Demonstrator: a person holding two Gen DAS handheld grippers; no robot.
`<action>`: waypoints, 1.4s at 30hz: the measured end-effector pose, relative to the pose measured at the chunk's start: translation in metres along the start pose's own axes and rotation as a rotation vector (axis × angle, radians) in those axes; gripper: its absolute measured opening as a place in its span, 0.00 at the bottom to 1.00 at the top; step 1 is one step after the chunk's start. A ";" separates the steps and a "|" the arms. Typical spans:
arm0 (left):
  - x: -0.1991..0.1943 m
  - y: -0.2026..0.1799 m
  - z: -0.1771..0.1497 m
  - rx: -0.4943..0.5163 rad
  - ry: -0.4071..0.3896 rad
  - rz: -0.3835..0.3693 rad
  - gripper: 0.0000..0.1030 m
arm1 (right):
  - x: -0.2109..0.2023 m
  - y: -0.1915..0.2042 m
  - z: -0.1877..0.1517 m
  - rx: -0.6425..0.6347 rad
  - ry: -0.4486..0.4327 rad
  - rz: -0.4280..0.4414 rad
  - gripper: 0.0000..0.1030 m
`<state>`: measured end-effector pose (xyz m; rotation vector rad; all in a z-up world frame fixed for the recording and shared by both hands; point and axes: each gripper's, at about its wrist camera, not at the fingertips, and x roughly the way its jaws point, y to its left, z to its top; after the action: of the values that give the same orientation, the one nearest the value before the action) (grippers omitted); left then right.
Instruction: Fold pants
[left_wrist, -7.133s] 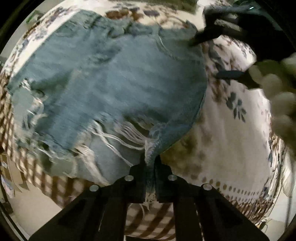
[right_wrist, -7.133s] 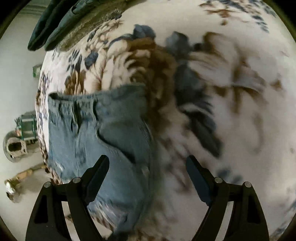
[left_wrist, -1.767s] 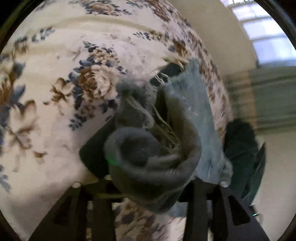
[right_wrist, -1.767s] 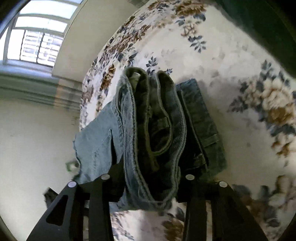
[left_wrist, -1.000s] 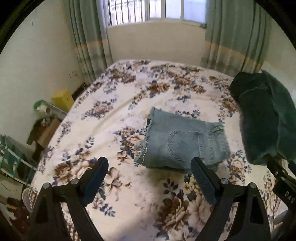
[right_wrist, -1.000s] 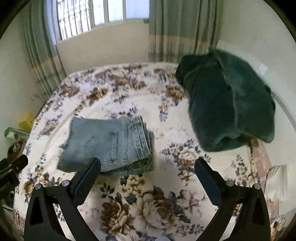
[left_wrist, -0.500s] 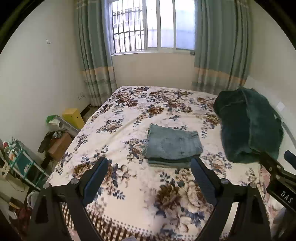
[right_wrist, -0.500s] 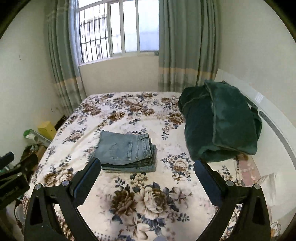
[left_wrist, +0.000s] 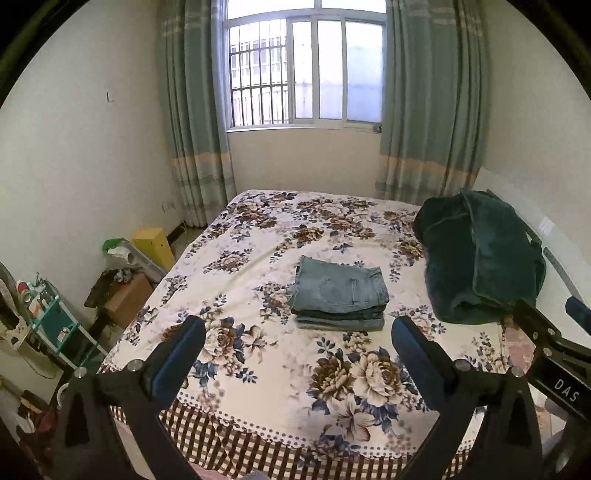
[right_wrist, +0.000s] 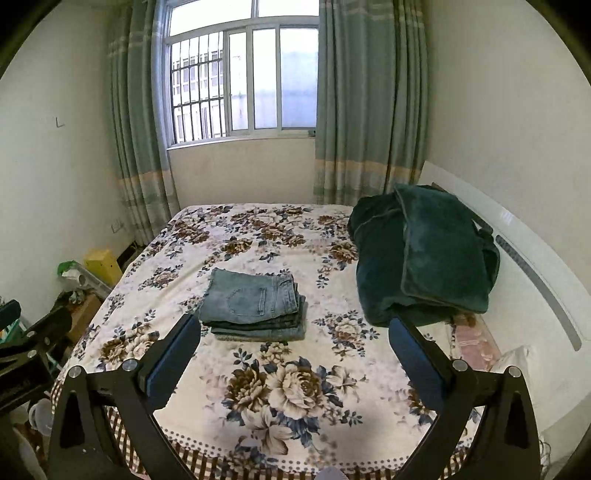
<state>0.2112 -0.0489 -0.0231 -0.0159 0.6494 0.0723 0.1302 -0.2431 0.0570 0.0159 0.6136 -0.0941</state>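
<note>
The blue denim pants (left_wrist: 340, 293) lie folded into a compact stack in the middle of the floral bedspread (left_wrist: 258, 258); they also show in the right wrist view (right_wrist: 255, 304). My left gripper (left_wrist: 297, 332) is open and empty, held well back from the bed's near edge. My right gripper (right_wrist: 293, 334) is open and empty too, equally far back. Each gripper's body shows at the edge of the other's view. Neither touches the pants.
A dark green blanket (left_wrist: 476, 262) is heaped on the bed's right side, also in the right wrist view (right_wrist: 424, 254). A yellow box (left_wrist: 153, 247), a cardboard box and shelves of clutter stand on the floor at left. A curtained window (left_wrist: 306, 74) is behind.
Both grippers let go of the folded pants and pulled far back and up from the bed, so the whole room has come into view. The pants stay put.
</note>
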 end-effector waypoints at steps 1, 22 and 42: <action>-0.002 0.001 0.000 0.003 -0.005 0.001 1.00 | -0.006 0.001 -0.001 0.006 0.000 0.002 1.00; -0.029 0.015 -0.018 0.023 -0.022 0.010 1.00 | -0.039 0.022 0.002 0.009 -0.011 0.013 1.00; -0.044 0.012 -0.017 0.021 -0.036 0.002 1.00 | -0.048 0.029 0.002 0.008 -0.014 0.019 1.00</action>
<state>0.1649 -0.0399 -0.0097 0.0064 0.6142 0.0676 0.0949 -0.2101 0.0859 0.0289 0.5985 -0.0786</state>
